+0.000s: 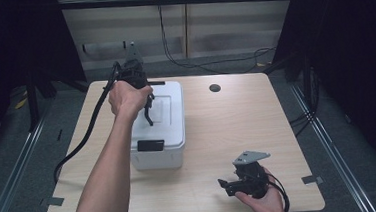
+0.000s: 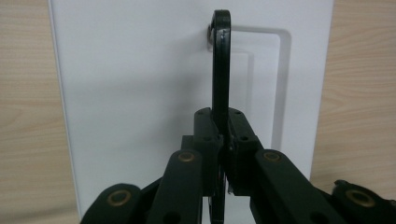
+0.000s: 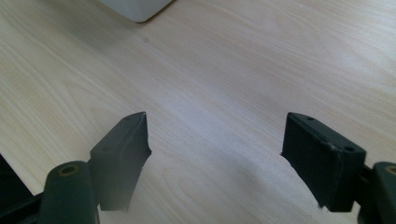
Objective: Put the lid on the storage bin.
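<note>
A white lidded box (image 1: 170, 137) stands left of centre on the wooden table (image 1: 227, 128). Its black carry handle (image 1: 149, 116) is swung up out of the recess in the lid. My left gripper (image 1: 147, 105) reaches over the box from above and is shut on that handle. In the left gripper view the handle (image 2: 221, 70) runs edge-on between the pads of my left gripper (image 2: 223, 128), over the white lid (image 2: 130, 93). My right gripper (image 1: 224, 185) rests low near the table's front right, open with nothing between its fingers; the right gripper view shows that gripper (image 3: 215, 149) over bare wood.
A black latch (image 1: 150, 145) sits on the box's front edge and another (image 1: 157, 82) at its back edge. A round cable hole (image 1: 215, 88) lies in the table behind the box's right. The left gripper's cable (image 1: 85, 135) trails off the left side.
</note>
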Action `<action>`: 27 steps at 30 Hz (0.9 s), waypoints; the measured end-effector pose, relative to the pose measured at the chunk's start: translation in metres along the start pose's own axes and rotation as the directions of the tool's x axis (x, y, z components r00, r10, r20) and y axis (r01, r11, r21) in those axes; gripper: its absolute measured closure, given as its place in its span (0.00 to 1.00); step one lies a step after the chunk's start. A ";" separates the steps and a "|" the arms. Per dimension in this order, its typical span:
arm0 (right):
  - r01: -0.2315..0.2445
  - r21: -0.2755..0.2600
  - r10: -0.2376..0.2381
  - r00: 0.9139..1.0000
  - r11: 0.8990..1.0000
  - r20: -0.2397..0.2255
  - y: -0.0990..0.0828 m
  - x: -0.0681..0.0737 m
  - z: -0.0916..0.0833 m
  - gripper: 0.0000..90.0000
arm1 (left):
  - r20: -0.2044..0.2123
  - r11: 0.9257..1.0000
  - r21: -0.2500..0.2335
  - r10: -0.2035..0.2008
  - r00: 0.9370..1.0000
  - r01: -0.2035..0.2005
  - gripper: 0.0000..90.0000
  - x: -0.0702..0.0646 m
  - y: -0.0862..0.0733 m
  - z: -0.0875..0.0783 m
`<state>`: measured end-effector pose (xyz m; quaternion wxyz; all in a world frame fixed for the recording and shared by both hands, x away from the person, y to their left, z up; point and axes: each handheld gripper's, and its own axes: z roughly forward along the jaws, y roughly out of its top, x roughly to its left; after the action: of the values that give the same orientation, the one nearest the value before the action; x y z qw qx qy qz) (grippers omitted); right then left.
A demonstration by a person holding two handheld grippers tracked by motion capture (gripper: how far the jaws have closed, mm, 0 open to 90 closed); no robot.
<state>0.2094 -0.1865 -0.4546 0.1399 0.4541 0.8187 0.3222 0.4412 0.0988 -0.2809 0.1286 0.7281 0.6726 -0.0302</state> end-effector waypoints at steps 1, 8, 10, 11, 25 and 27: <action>0.003 -0.001 -0.003 1.000 1.000 0.002 0.000 0.000 0.000 0.25 | -0.001 1.000 0.005 0.001 1.000 -0.001 0.94 0.000 0.000 0.001; 0.001 0.001 -0.001 1.000 1.000 0.001 0.000 0.000 0.000 0.25 | 0.000 1.000 0.013 0.002 1.000 -0.002 0.94 0.001 0.002 0.006; -0.002 0.003 0.002 1.000 1.000 -0.001 0.000 0.000 0.000 0.25 | -0.003 1.000 0.017 -0.002 1.000 0.002 0.94 0.002 0.002 0.007; 0.002 0.000 -0.002 1.000 1.000 -0.002 0.000 0.000 0.000 0.25 | -0.005 1.000 0.012 -0.006 1.000 0.006 0.94 0.003 0.002 0.008; 0.004 0.008 -0.004 1.000 1.000 -0.002 0.000 0.000 0.001 0.25 | -0.021 1.000 0.015 0.006 1.000 -0.006 0.94 -0.004 0.003 0.017; 0.009 0.006 -0.009 1.000 1.000 -0.001 0.000 0.000 0.000 0.25 | -0.021 1.000 0.014 0.006 1.000 -0.006 0.94 -0.003 0.003 0.018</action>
<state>0.2097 -0.1868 -0.4552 0.1397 0.4505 0.8218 0.3195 0.4461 0.0913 -0.2969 0.1163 0.7313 0.6715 -0.0270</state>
